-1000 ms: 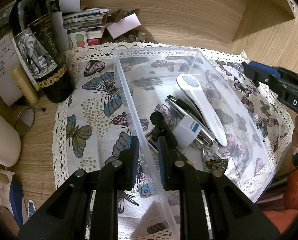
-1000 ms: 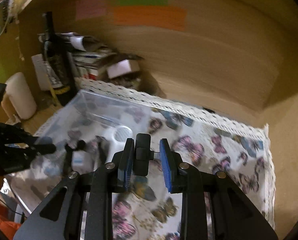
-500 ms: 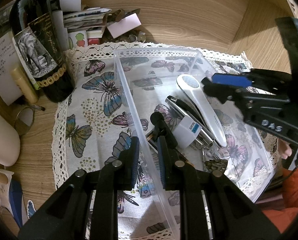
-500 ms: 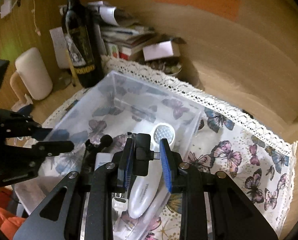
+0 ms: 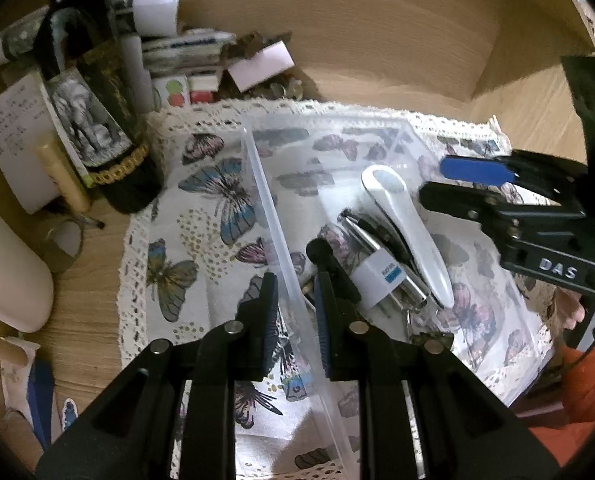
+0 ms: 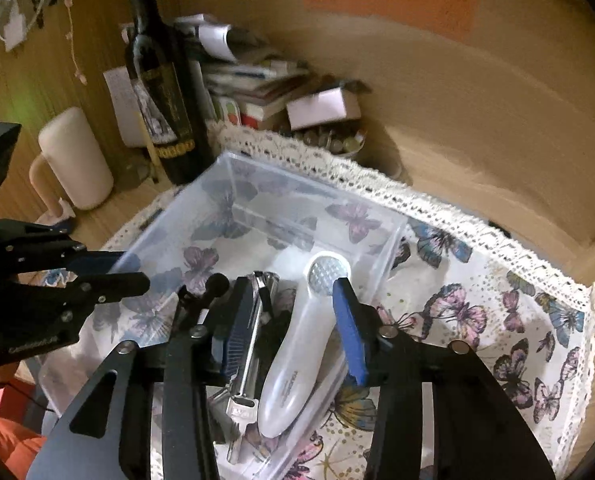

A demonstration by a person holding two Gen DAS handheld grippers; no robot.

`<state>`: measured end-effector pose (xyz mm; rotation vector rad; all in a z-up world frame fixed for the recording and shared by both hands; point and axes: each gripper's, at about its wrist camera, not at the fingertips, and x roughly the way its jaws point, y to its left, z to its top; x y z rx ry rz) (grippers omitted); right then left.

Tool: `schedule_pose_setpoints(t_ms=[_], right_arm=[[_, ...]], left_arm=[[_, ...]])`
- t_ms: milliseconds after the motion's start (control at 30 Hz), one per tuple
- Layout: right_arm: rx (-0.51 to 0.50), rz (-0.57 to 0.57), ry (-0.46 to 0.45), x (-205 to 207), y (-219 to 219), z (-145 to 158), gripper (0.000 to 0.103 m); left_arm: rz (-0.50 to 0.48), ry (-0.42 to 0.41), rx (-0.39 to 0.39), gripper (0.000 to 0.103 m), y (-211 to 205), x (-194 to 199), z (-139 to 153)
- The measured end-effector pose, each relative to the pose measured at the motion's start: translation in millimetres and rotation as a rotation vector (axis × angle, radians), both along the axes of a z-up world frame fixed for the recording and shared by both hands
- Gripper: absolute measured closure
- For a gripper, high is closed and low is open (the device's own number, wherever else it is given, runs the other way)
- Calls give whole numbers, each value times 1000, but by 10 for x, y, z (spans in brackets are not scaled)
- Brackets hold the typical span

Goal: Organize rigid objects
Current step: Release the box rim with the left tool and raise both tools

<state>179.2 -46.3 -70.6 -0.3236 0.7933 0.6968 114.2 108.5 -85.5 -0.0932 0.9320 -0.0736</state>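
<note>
Both views are showing warm, dim indoor light, yellow-orange on the wooden wall (image 6: 477, 92). Fisheye distortion is bending straight edges, and black vignetting is filling every corner. Motion blur is smearing the upper part of the left wrist view: the wine bottle (image 5: 97, 120) and the stacked papers (image 5: 185, 44) are reading soft. The clear plastic bin (image 6: 385, 240) is catching pale glare along its rim. The white handheld device (image 6: 297, 364) is glowing brightest, centre frame. Lower foreground of both frames is lying in deep shadow, detail there mostly lost.
</note>
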Motion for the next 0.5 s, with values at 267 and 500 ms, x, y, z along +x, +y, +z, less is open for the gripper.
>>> schedule_pose_setpoints(t_ms=[267,500], right_arm=[[111,-66,-121,-274,-289,335,39],[198,-157,-245,-592,-625,585,12]], left_arm=[[62,-118,34,75,-41,-110,345],[91,-334,61,31,-303,-447,728]])
